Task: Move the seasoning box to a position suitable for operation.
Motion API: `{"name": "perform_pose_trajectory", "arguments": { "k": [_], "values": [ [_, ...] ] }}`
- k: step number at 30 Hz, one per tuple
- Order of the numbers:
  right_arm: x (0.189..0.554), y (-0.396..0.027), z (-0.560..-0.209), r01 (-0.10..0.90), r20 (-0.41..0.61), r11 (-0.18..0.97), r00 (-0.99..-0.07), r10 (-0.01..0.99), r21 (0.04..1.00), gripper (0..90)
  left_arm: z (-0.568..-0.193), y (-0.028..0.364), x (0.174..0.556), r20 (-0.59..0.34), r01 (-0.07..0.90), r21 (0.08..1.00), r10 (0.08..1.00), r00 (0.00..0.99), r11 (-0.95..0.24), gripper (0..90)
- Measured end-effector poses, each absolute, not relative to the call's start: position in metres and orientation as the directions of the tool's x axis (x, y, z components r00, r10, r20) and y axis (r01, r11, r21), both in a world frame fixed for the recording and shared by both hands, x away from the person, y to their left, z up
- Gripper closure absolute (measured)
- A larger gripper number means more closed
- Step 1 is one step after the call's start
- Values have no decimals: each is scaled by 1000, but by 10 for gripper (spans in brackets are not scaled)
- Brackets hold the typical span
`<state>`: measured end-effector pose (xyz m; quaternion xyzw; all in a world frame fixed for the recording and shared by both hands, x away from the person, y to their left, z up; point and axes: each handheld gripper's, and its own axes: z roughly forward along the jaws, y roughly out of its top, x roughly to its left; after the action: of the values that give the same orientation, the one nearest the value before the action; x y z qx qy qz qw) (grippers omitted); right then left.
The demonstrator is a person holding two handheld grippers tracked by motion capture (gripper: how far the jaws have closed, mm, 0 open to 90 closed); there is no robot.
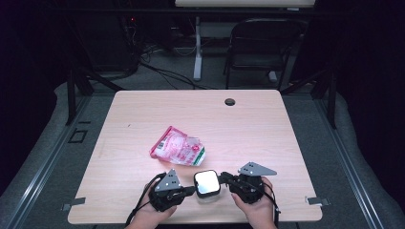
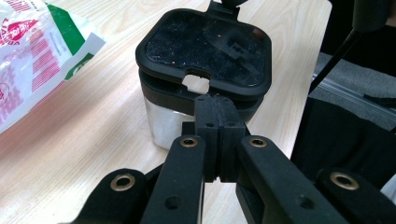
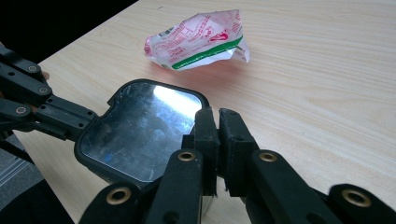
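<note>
Black-lidded, square clear plastic container (image 1: 207, 184) is pinched at opposite lid edges by the closed left gripper (image 1: 192, 190) and right gripper (image 1: 223, 180), likely steadied for opening, just before a crumpled pink-and-white bag (image 1: 177, 147) on the worktop (image 1: 248, 129).

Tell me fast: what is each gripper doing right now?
Left gripper: jaws shut, pinching a tab at the rim of the container lid.
Right gripper: jaws nearly together at the lid's opposite edge; whether they grip it cannot be told.

Both black claws (image 1: 191, 191) (image 1: 224, 179) carry brass-ringed screws, grey three-cornered top plates and trailing black cables.
</note>
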<state>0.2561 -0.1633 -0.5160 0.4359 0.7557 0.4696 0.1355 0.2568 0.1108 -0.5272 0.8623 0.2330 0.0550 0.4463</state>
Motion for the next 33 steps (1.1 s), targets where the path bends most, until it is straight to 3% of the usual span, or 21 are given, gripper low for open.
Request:
{"name": "perform_pose_trajectory", "arguments": {
  "k": [15, 21, 33],
  "values": [
    [246, -165, -506, 473, 132, 262, -649, 749, 841, 700, -521, 105, 257, -94, 337, 806, 457, 884, -486, 900],
    [231, -160, -509, 404, 69, 304, -690, 720, 863, 577, -515, 103, 259, -99, 335, 810, 452, 886, -481, 900],
    [225, -156, -517, 390, 50, 351, -727, 685, 851, 503, -509, 99, 264, -103, 332, 815, 445, 890, -475, 892]
  ]
}}
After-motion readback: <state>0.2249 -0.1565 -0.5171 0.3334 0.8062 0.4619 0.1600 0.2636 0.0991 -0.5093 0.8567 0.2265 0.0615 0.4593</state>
